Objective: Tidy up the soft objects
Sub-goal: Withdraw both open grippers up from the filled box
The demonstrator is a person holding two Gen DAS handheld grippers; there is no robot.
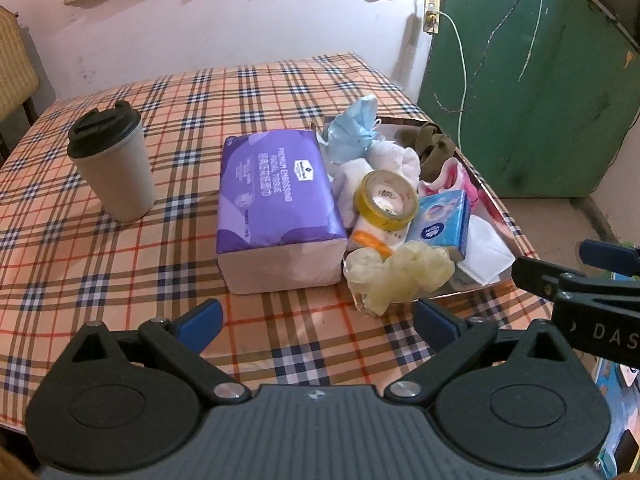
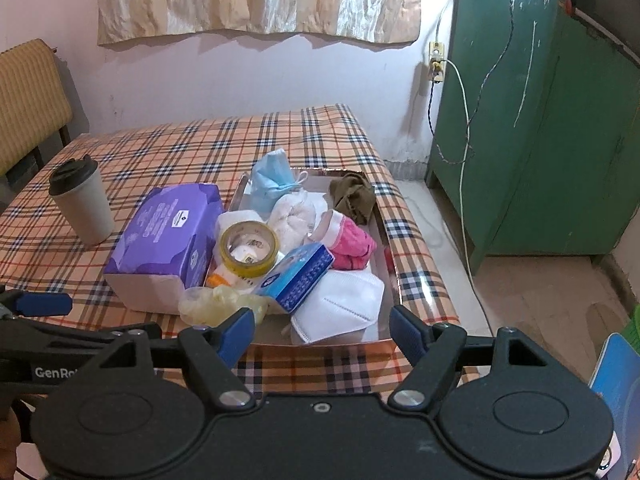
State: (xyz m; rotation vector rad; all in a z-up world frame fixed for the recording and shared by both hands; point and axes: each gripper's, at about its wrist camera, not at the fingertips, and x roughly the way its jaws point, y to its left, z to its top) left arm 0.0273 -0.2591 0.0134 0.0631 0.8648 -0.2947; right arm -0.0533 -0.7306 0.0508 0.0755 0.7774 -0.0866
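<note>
A shiny tray [image 2: 382, 316] on the plaid table [image 1: 120, 272] is piled with soft things: a blue face mask [image 2: 272, 180], a white cloth [image 2: 294, 214], an olive cloth [image 2: 354, 196], a pink cloth [image 2: 352, 246], a white mask [image 2: 340, 304], a blue tissue box [image 2: 298, 276], yellow tape [image 2: 249, 248] and a yellowish plastic glove [image 1: 396, 272]. A purple tissue pack [image 1: 274, 204] lies left of the tray. My left gripper [image 1: 316, 320] is open and empty, just before the pack. My right gripper [image 2: 322, 330] is open and empty at the tray's near edge.
A white cup with a black lid [image 1: 112, 164] stands on the table's left. A green cabinet [image 2: 540, 128] stands to the right, with a white cable [image 2: 464, 184] hanging beside it. A chair [image 2: 28, 100] is at the far left.
</note>
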